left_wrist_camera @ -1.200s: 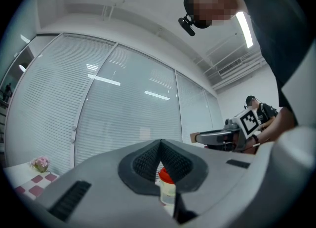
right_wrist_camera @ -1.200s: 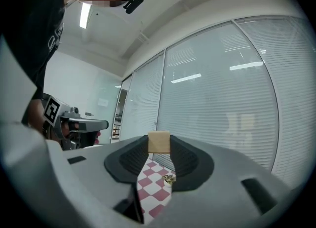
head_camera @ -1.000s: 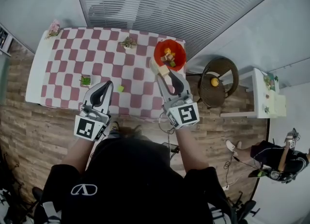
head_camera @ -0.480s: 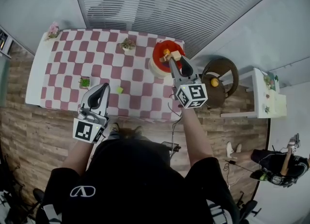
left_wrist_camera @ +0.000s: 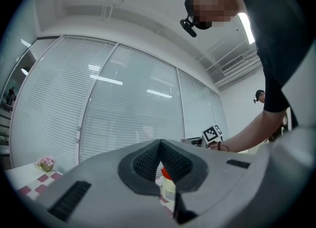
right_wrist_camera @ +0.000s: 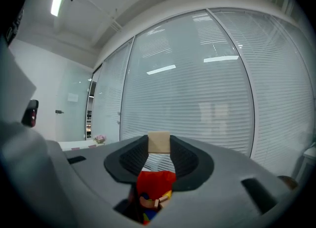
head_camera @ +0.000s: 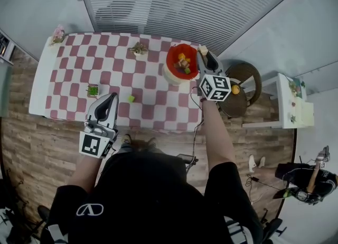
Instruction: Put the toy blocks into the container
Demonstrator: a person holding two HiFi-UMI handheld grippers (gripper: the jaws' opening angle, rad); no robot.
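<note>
Two grippers reach out from a person in a black shirt [head_camera: 142, 195] bearing a white emblem; each gripper carries a cube of black-and-white square markers. At lower left, over the near edge of the red-checked table [head_camera: 68, 74], the left gripper [head_camera: 112, 96] has its jaws pressed together on nothing. A green block [head_camera: 130, 98] lies near it on the cloth. Right of centre, the right gripper [head_camera: 203, 52] pinches a tan block [right_wrist_camera: 159, 142] at the right rim of the red container [head_camera: 171, 67], which holds several coloured blocks [head_camera: 183, 62].

Right gripper [head_camera: 204, 56] grips tan block [head_camera: 203, 49] beside red container [head_camera: 169, 59].
</note>
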